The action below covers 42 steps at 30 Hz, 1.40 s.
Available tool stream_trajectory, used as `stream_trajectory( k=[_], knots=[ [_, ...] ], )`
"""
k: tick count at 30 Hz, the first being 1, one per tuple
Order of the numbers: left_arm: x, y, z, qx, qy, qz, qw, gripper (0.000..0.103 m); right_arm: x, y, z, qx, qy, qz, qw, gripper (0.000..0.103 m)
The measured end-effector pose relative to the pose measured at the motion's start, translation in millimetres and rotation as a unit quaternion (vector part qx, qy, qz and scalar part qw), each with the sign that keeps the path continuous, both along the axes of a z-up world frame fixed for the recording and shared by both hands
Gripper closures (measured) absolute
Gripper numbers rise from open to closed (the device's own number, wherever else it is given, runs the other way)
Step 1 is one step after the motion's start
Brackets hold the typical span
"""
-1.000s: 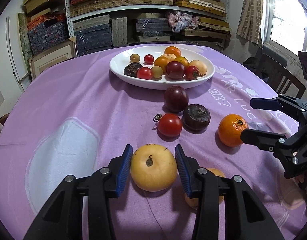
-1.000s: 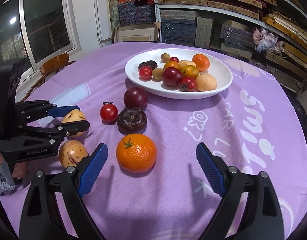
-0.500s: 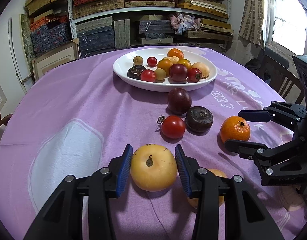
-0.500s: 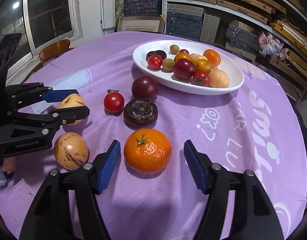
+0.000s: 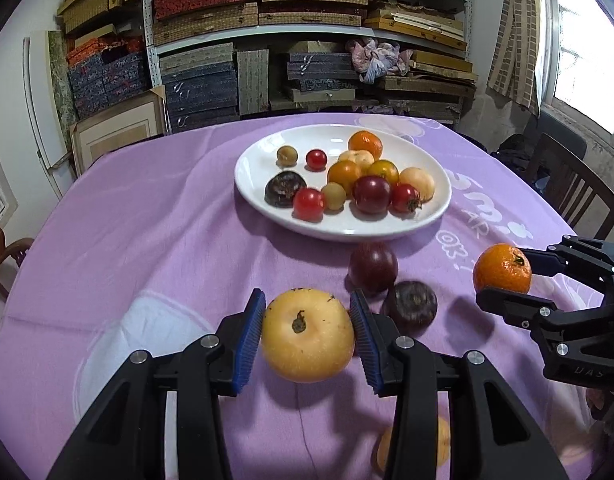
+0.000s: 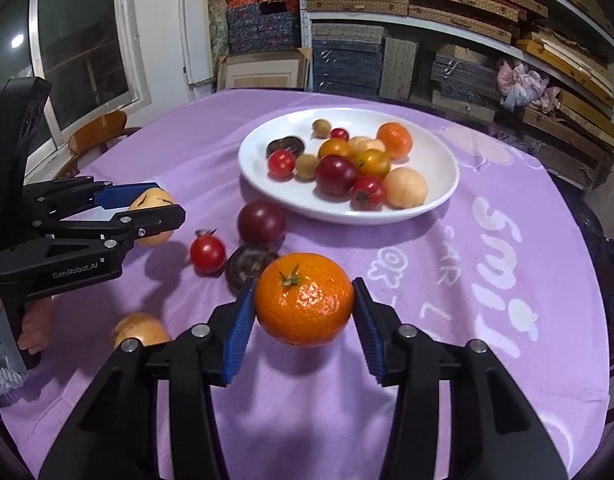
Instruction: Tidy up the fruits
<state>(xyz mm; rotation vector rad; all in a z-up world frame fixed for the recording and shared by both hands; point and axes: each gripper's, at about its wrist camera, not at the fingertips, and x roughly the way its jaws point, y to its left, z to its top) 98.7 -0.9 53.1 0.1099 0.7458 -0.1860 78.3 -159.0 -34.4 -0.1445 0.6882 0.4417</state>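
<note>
The left gripper (image 5: 307,334) has its jaws clamped on a yellow fruit (image 5: 308,336), stem end facing the camera, held clear of the purple cloth (image 5: 147,240) with its shadow below. The right gripper (image 6: 303,312) is closing its jaws on an orange (image 6: 304,300); both blue pads (image 6: 238,324) touch its sides, and it too hangs above the cloth over a shadow.

On the counter, nearest, a speckled yellow fruit (image 6: 141,330) lies beside the right gripper's left finger. Just beyond the orange sit a dark brown fruit (image 6: 249,266), a red tomato (image 6: 207,254) to its left, and a dark red plum (image 6: 261,222) behind them, all close together.

Farther back stands a white plate (image 6: 439,196) heaped with small fruits: tomatoes, plums, yellow ones and another orange.

Behind the counter, shelves (image 5: 307,20) carry stacked boxes. A wooden chair (image 5: 571,188) stands at the right in the left wrist view, under a window (image 5: 587,40).
</note>
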Motion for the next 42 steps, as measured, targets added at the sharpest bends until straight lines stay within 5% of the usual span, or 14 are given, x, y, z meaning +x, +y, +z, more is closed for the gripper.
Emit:
stream_trajectory(
  k=[9,15,22,29,42],
  knots=[
    [93.7,-26.8,17.7,-0.005,-0.001,0.018,0.9998,0.059,103.1,-16.3,37.5,0.022,-0.020,-0.090,0.995,0.056],
    [131.1,-31.8,2.9,-0.002,0.008,0.031,0.9995,0.059,164.8,-13.9,33.0,0.027,0.002,-0.112,0.993,0.056],
    [143.3,-36.0,2.6,-0.001,-0.005,0.036,0.9993,0.059,191.3,-12.4,16.5,0.031,0.017,-0.120,0.992,0.051],
    [126.0,-31.8,11.3,0.000,-0.026,0.045,0.9986,0.058,170.2,-23.8,22.8,0.053,0.006,-0.116,0.992,0.044],
    [35.0,-16.0,32.7,0.004,-0.062,0.052,0.9967,0.057,46.3,-32.6,18.7,0.057,-0.028,-0.085,0.994,0.032]
  ],
)
